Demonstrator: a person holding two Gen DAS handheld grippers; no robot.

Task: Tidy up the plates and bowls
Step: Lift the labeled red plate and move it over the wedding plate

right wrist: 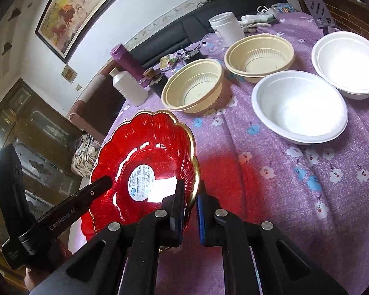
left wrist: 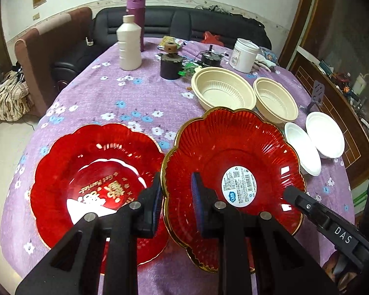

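A red scalloped plate (left wrist: 233,147) with a gold rim and a round white sticker hangs tilted above the purple flowered tablecloth (left wrist: 135,93). My left gripper (left wrist: 177,186) is shut on its left rim. My right gripper (right wrist: 190,191) is shut on the opposite rim of the same plate (right wrist: 145,142); its tip (left wrist: 290,193) shows in the left wrist view too. A second red plate (left wrist: 69,167) with gold lettering lies flat on the cloth, to the left. Beyond stand two cream ribbed bowls (left wrist: 222,91) (left wrist: 275,100) and two white bowls (left wrist: 300,147) (left wrist: 324,137).
At the table's far end stand a white bottle (left wrist: 129,46), a purple flask (left wrist: 135,9), a white jar (left wrist: 244,55) and dark round parts (left wrist: 169,66). A black sofa (left wrist: 184,22) lies behind. A slotted metal piece (left wrist: 316,95) stands at the right edge.
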